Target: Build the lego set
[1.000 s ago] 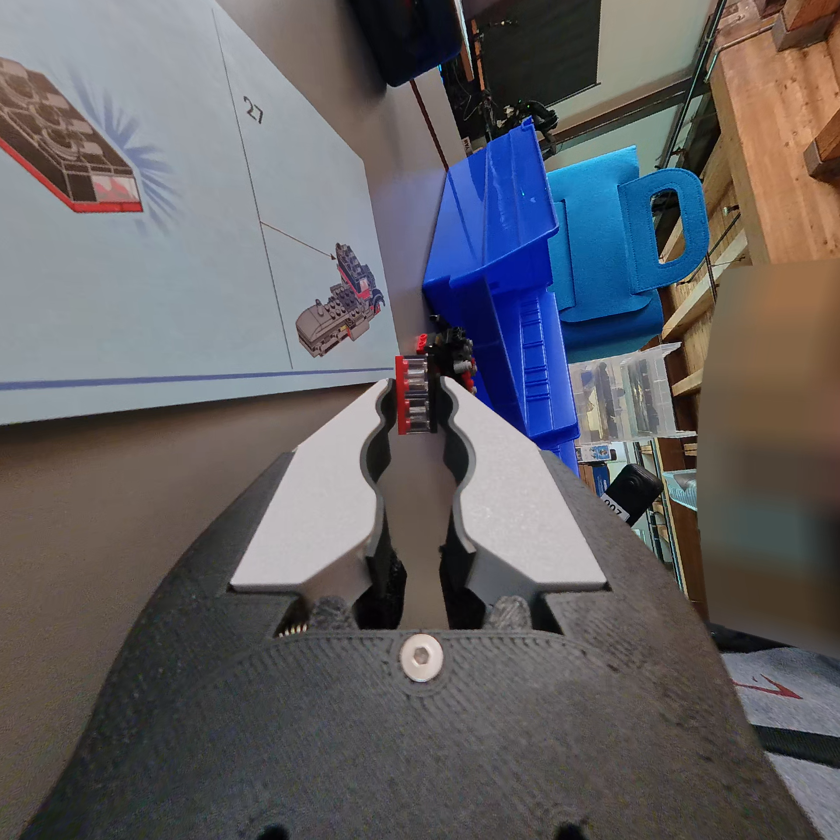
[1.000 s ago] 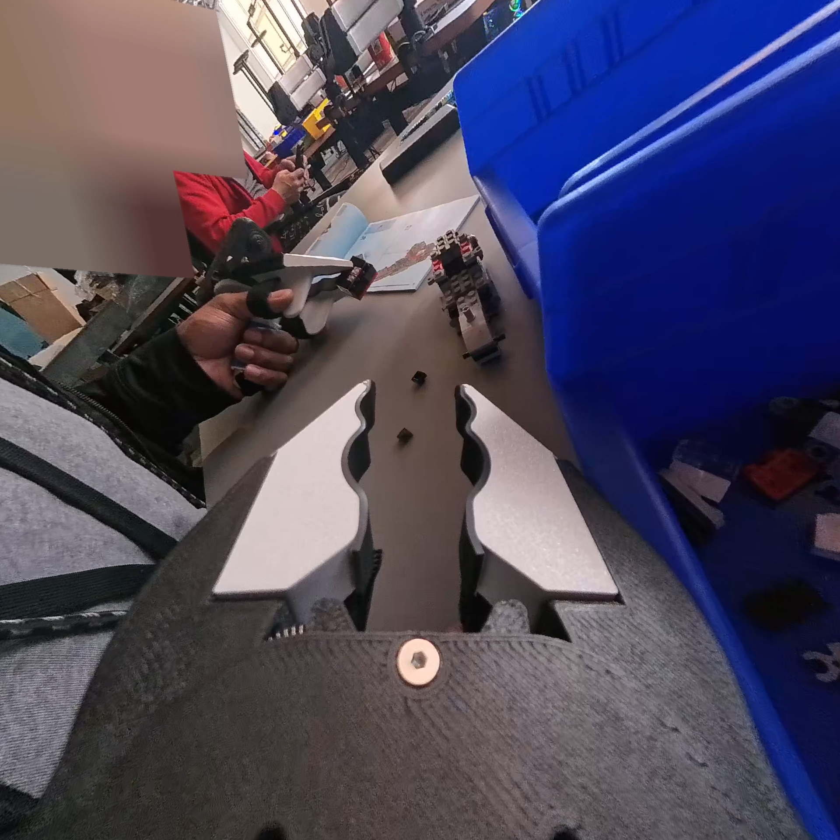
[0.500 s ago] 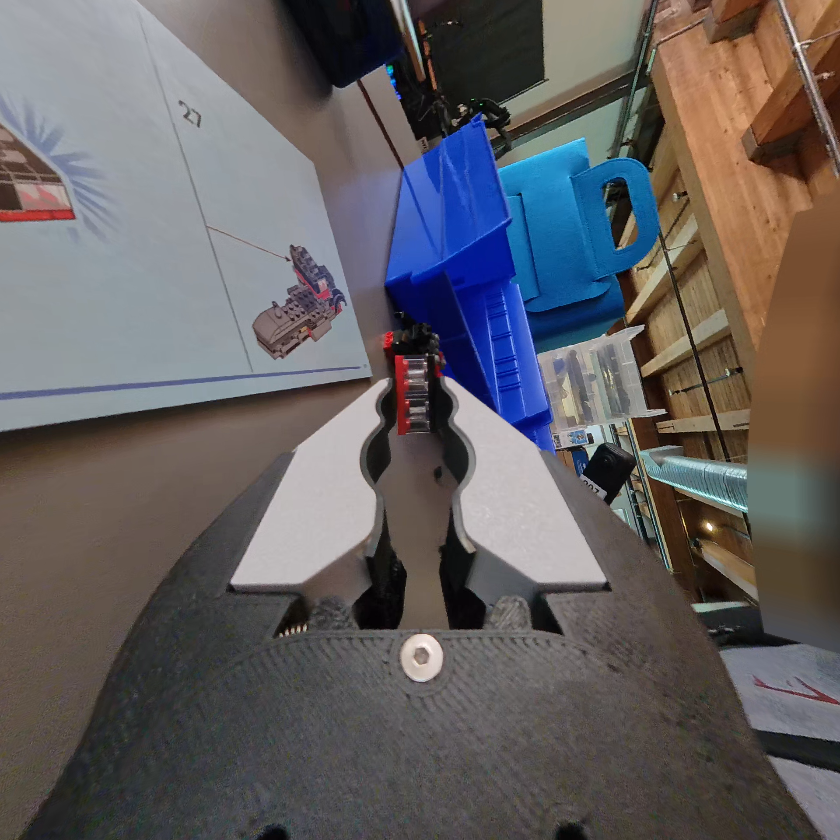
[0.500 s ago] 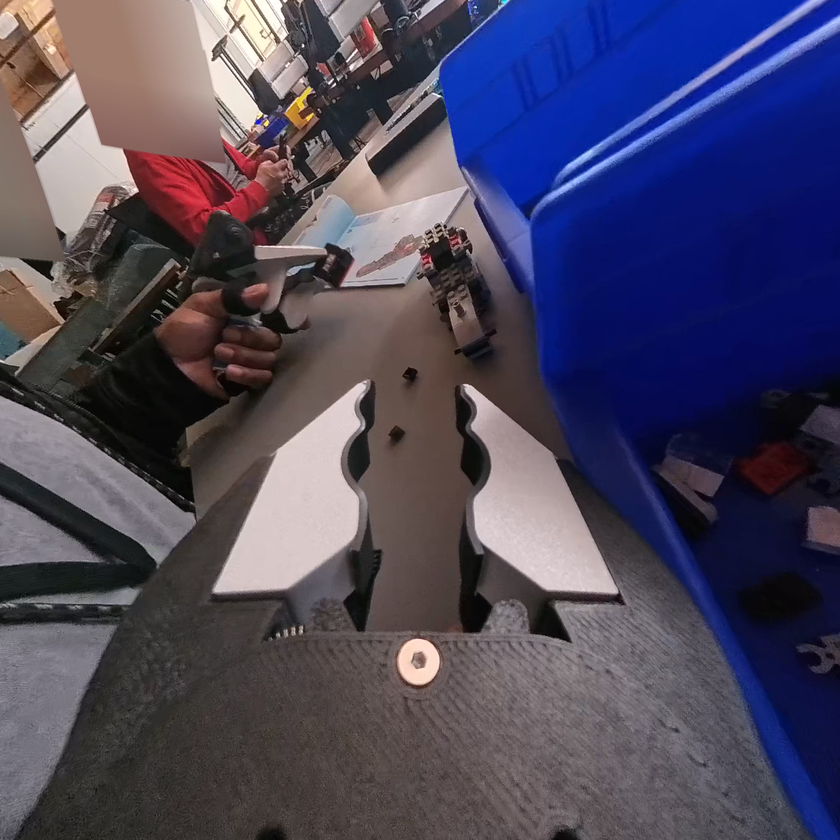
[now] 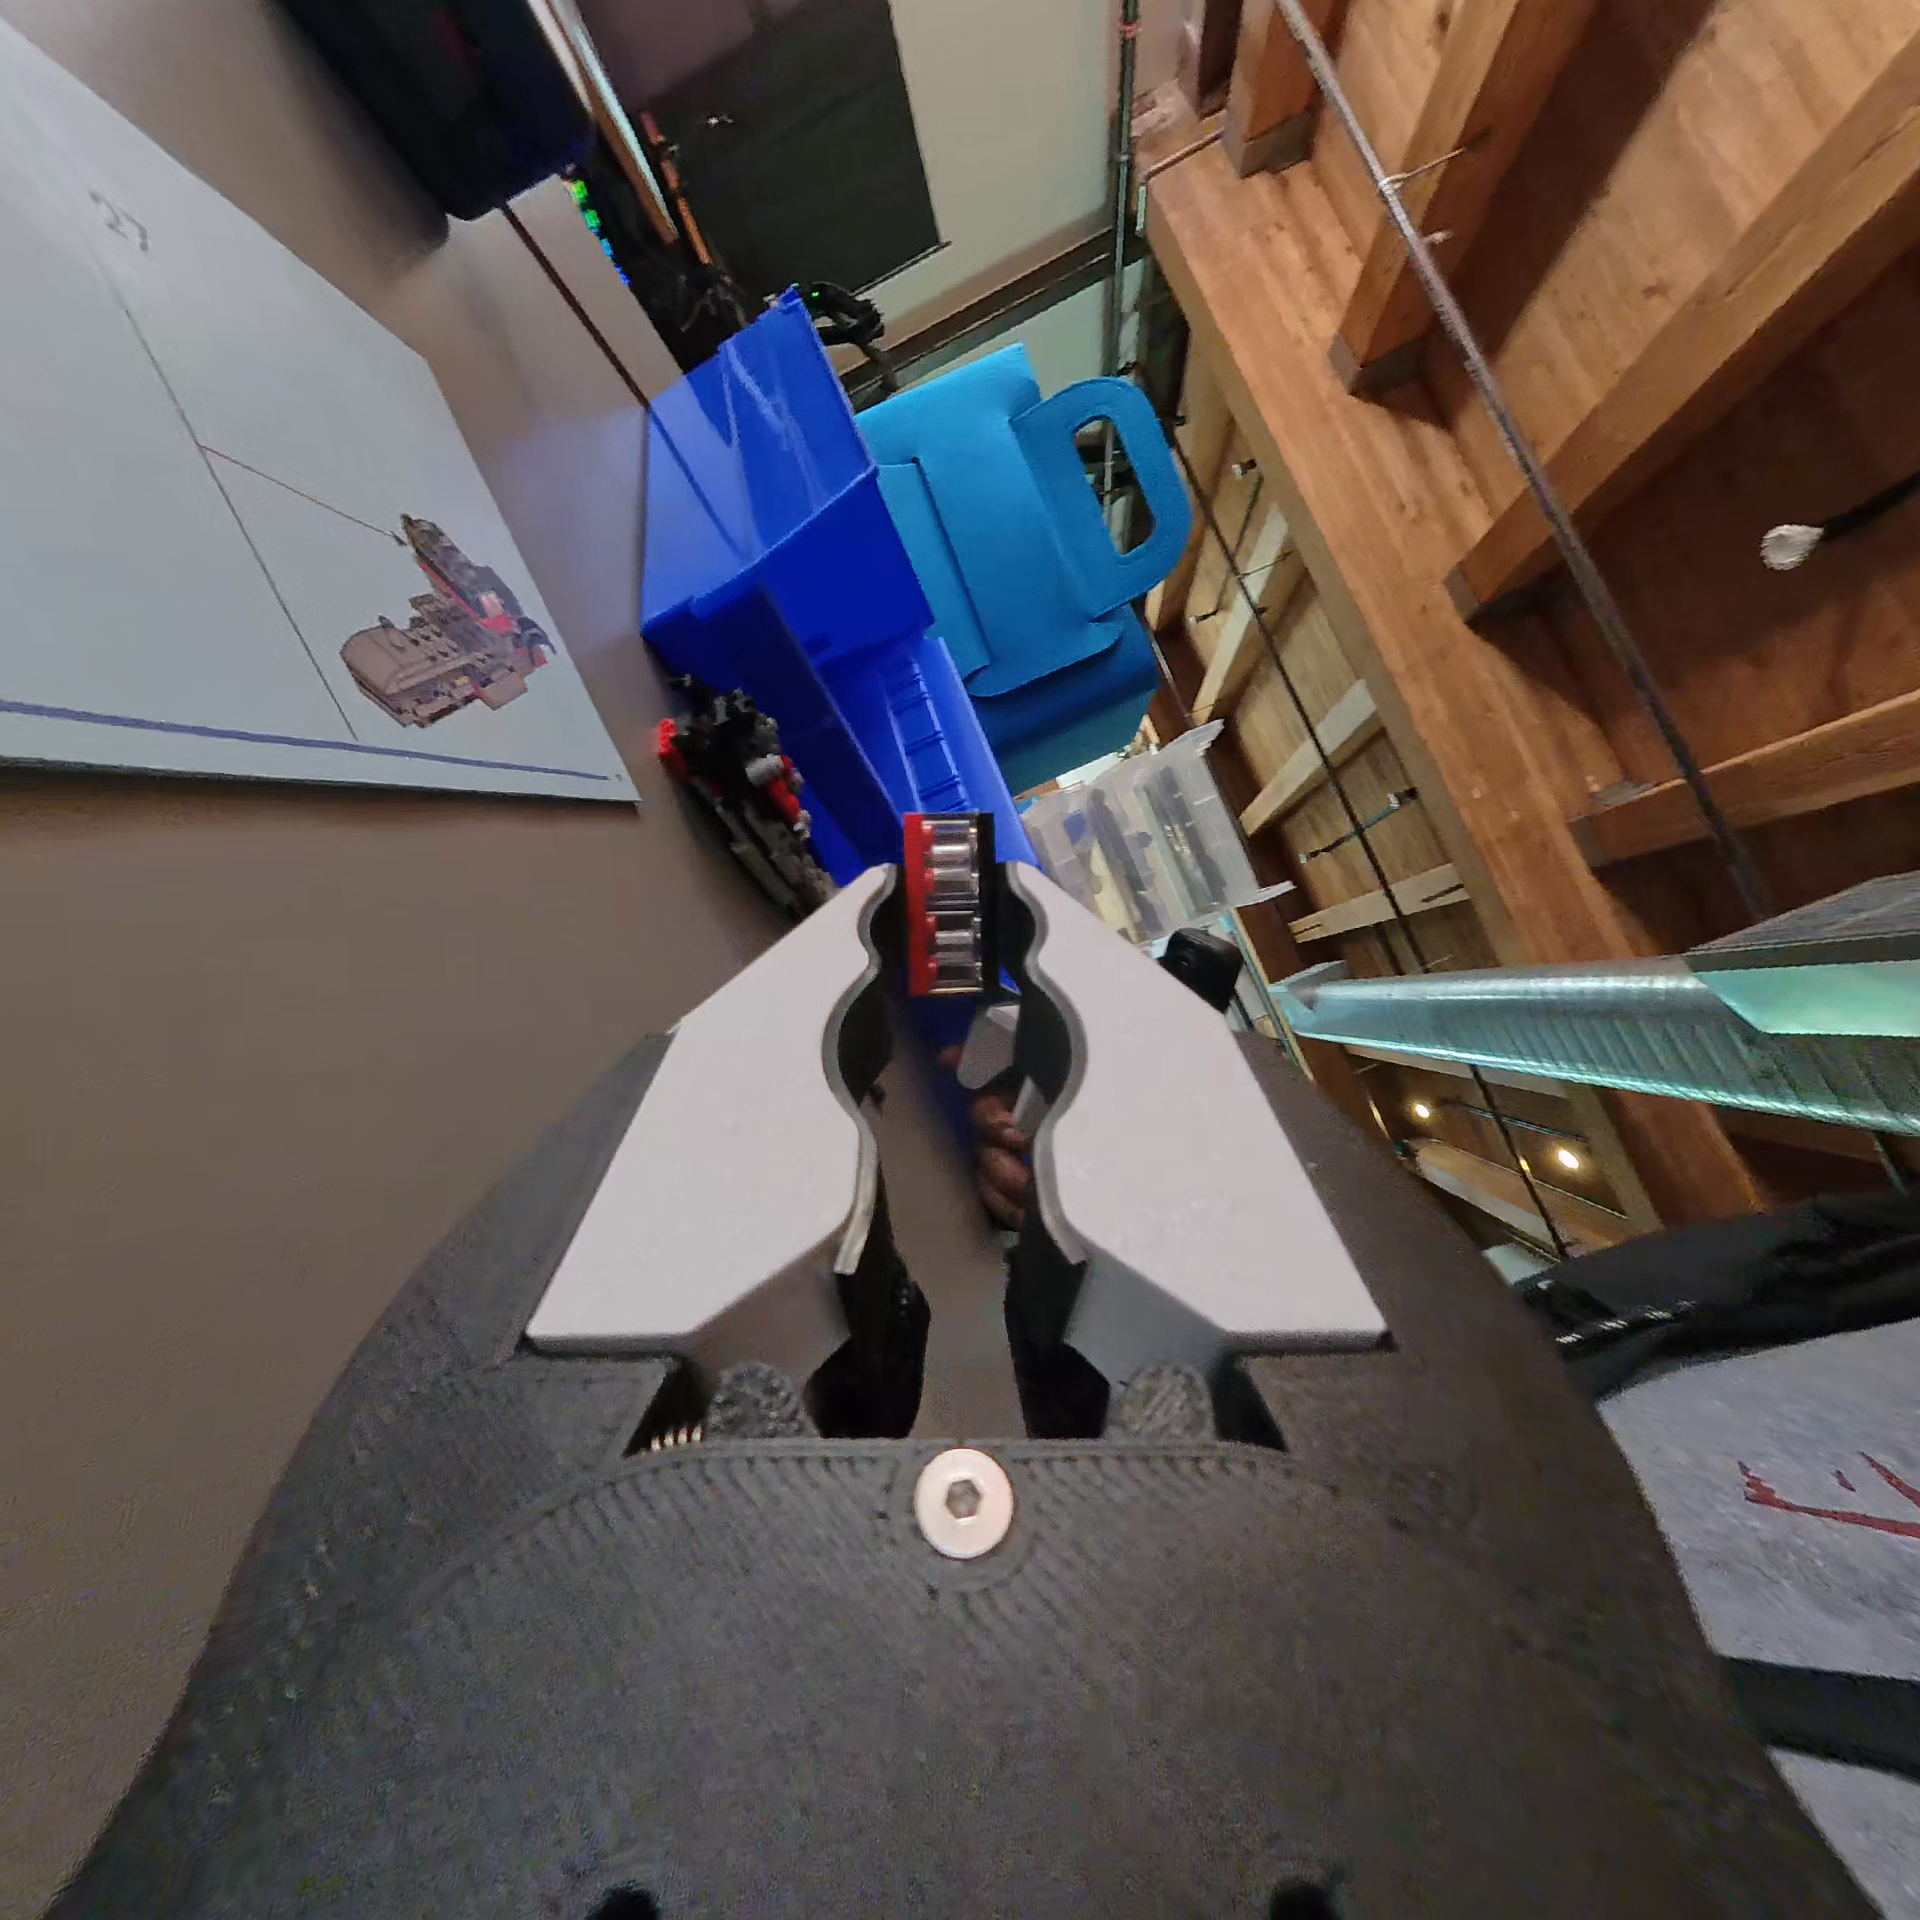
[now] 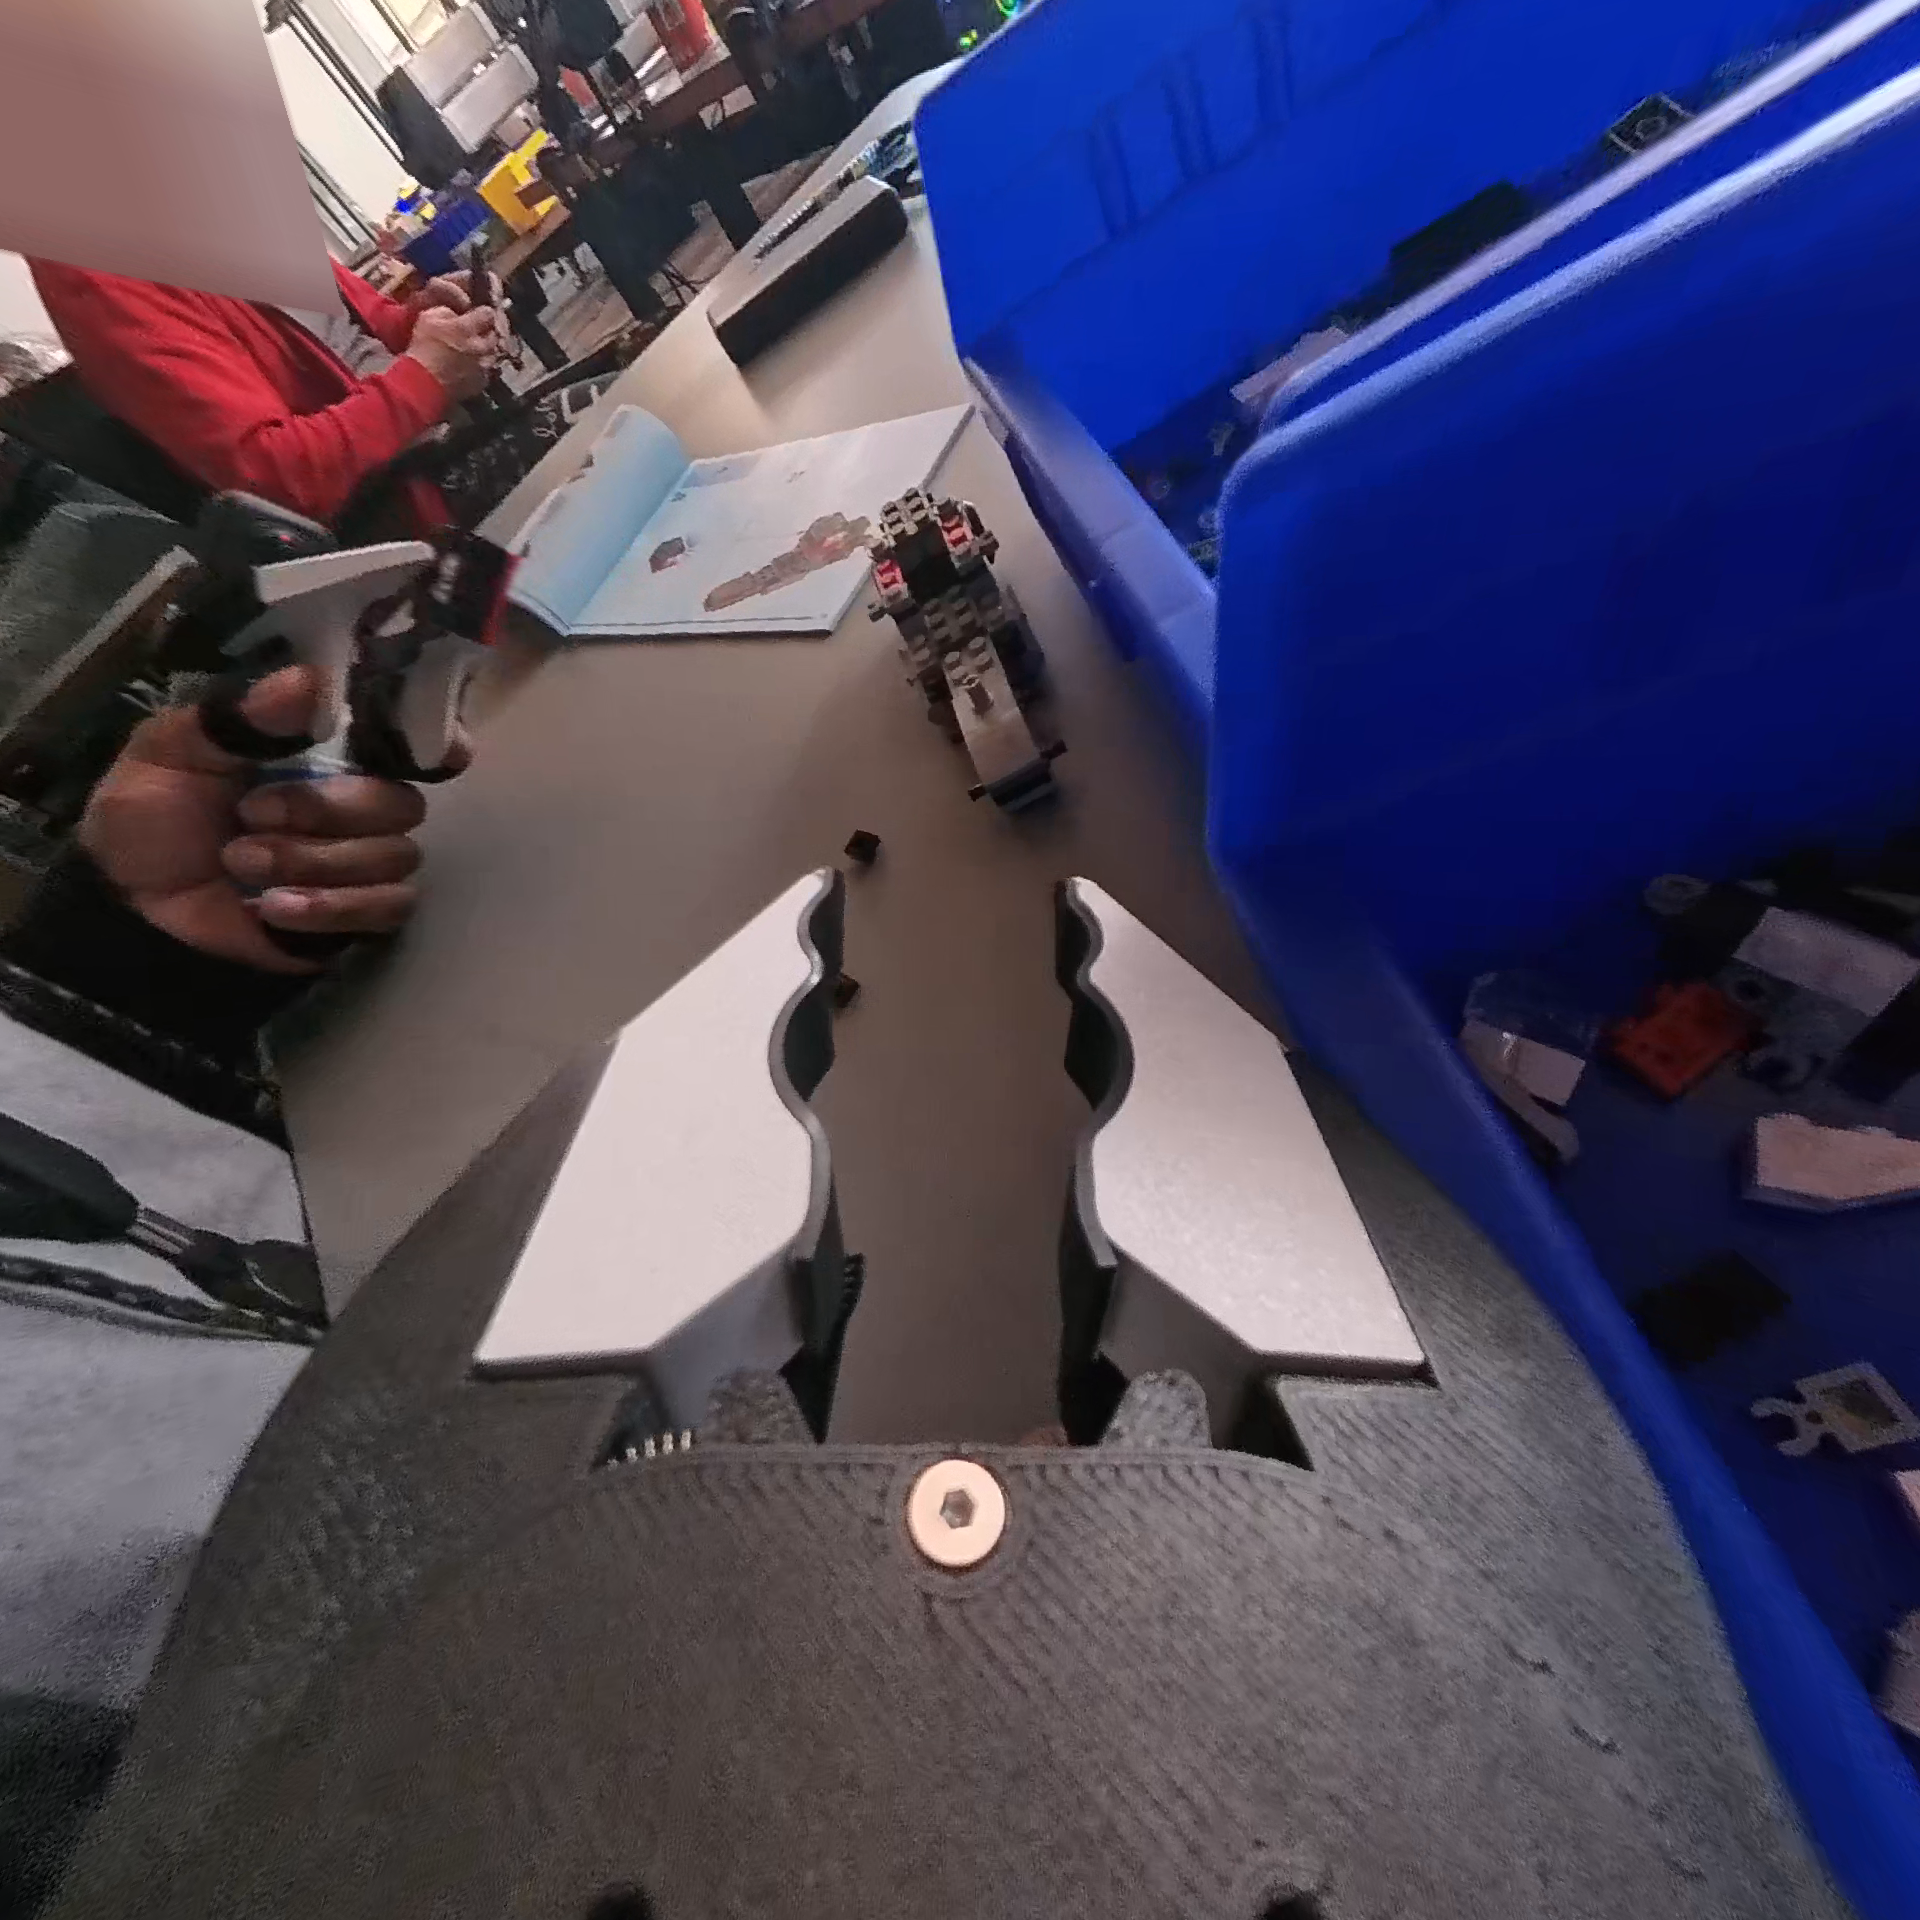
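Going left to right in the right wrist view: the left gripper sits way over at 9 o'clock, held up off the desk in a hand, jaws clamped on a small red-and-black lego piece. Just past it, around 11 o'clock, the instruction booklet lies open on the desk. Then the half-built lego model (grey and black with red bits) stands at about 12 o'clock, just beside the blue bins. Two tiny dark bricks lie on the desk in front of it, one of them right by the tip of the near finger. The right gripper has its jaws apart, nothing between them, hovering over the desk. Off at 3 o'clock the nearest bin holds loose pieces, including an orange one and some white ones.

In the left wrist view the clamped lego piece sits right at the fingertips of the left gripper, with the lego model at 11 o'clock next to the blue bins.
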The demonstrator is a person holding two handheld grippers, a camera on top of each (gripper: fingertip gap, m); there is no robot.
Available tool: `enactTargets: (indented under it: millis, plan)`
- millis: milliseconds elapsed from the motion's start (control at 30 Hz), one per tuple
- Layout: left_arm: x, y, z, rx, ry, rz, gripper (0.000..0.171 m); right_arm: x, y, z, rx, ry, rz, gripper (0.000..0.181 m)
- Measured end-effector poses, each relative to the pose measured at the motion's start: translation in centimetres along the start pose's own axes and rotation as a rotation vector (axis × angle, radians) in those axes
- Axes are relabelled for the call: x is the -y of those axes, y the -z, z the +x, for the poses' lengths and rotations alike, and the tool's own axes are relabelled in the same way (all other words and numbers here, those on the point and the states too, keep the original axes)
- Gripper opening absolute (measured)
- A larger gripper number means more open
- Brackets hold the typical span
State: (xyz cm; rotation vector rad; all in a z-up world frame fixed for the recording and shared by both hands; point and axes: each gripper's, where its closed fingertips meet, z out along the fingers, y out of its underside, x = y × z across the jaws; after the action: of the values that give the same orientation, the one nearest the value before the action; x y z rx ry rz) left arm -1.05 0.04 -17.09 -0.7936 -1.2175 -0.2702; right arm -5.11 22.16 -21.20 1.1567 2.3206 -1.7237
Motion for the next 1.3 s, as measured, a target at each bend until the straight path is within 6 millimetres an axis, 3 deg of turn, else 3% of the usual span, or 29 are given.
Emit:
enactTargets:
  millis: [200,667,933,1300]
  plan:
    - [0.1,0.6,1.1,-0.083,0.004,0.008,0.016,-0.5,-0.4,0.0,-0.058,0.063,-0.034,0.042]
    - [0.3,0.5,0.6,-0.057,0.014,0.012,0.016,0.1,-0.2,0.4,-0.054,0.020,0.004,0.042]
    - [-1.2,-1.7,-0.7,0.101,-0.131,-0.062,0.017,2.1,2.0,0.5,-0.003,-0.048,0.185,0.041]
    - [-1.9,-4.7,-3.6,0.220,0.019,-0.086,0.017,2.6,3.5,1.0,-0.001,-0.096,0.263,0.040]
